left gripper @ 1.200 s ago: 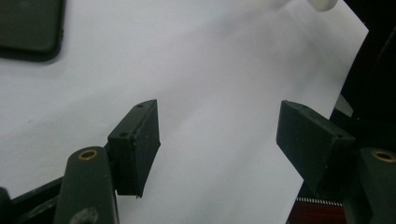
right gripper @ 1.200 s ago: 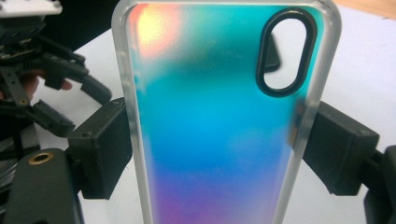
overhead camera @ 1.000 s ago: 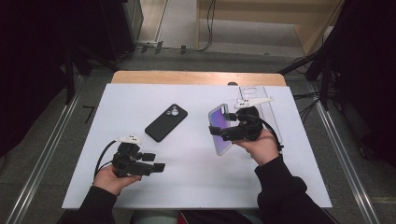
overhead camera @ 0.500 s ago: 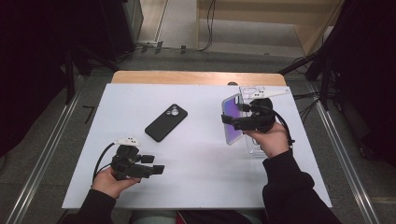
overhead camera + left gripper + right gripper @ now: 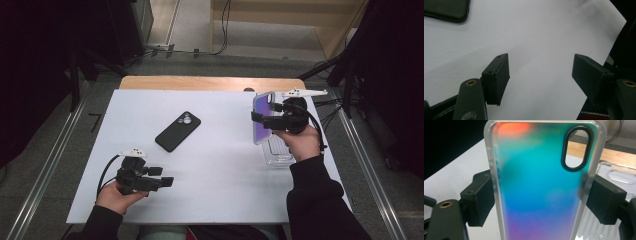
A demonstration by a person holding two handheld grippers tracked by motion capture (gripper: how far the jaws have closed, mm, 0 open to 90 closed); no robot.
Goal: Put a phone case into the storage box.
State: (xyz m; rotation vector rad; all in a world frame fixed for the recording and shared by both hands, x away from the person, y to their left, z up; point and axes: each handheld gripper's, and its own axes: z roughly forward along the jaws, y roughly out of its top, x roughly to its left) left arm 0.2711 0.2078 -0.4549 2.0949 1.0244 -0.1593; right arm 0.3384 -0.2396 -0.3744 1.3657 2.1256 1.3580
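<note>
Your right gripper [image 5: 259, 119] is pinching the iridescent phone case [image 5: 263, 118] across its width, one black jaw pressed to each long edge. In the right gripper view that case [image 5: 541, 187] stands upright between the jaws, its frosted rim running up both sides and its oval camera cutout near the top right corner (the colours run from orange at the top through teal and blue to purple lower down). From the high view you hold the case lifted off the white table [image 5: 225, 195], over its far right part, with its purple face turned toward the table's middle.

Just beneath your right hand [image 5: 301, 142] a clear phone case [image 5: 278, 152] lies flat on the table near the right edge. It also shows behind the held case in the right gripper view [image 5: 616, 173].

Your left gripper [image 5: 164, 176] sits low over the near left part of the table, well apart from the right one. Its jaws are spread wide with nothing between them; the left gripper view shows bare white table between the two pads [image 5: 497, 75].

A black phone [image 5: 178, 131] lies camera side up around the table's middle left, at an angle, apart from both grippers. Its corner shows at the top left of the left gripper view [image 5: 447, 10].
</note>
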